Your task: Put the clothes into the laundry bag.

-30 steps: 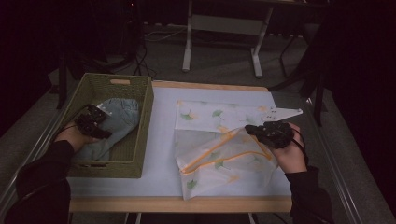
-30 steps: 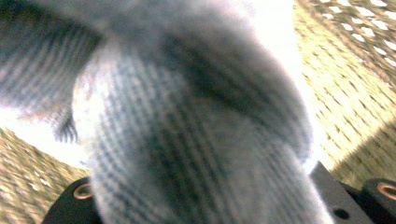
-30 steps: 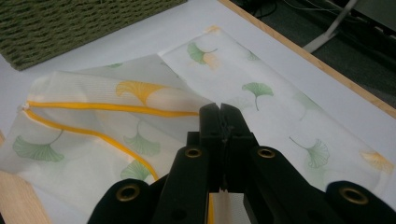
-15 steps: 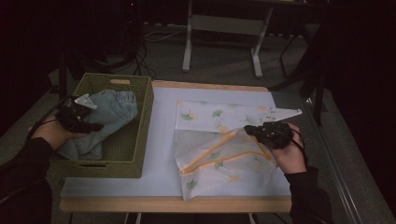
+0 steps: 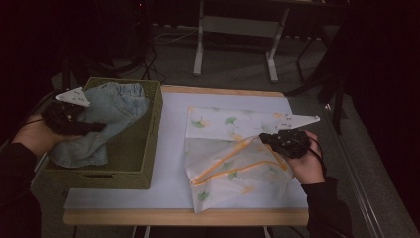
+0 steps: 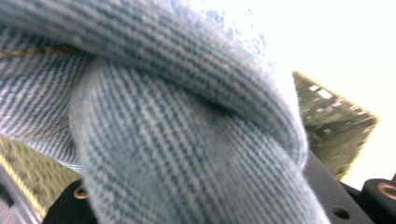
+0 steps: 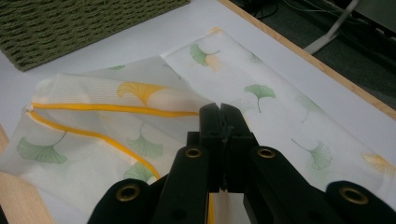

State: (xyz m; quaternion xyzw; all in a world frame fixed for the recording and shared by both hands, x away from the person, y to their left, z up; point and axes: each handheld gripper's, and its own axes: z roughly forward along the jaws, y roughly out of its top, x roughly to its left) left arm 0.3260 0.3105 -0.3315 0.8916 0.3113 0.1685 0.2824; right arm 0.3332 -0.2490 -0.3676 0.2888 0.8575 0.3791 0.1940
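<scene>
Table edge [image 5: 188,216]: a pale wooden lip ran along the near side, with a white mat [image 5: 168,148] laid over the top.
Right gripper [image 5: 271,138]: its jaws were pressed together, pinching the upper edge of the mesh bag [image 5: 233,163] near the orange zip trim; the right gripper view [image 7: 220,112] showed the two black jaws meeting flat with thin fabric caught between them.
Mesh bag: white, printed with green and yellow leaves, it lay rumpled on the mat at the right half of the table, its mouth partly lifted.
Left gripper [image 5: 91,128]: held above the left rim of the basket [image 5: 148,139], its jaws pinched a fold of the denim garment [image 5: 114,106].
Denim garment: pale blue, lifted partly out of the basket, one end hanging down inside it; the left gripper view showed it bunched close over the jaws [image 6: 187,140].
Basket: green, woven, standing at the table's left side, just beside the mat.
</scene>
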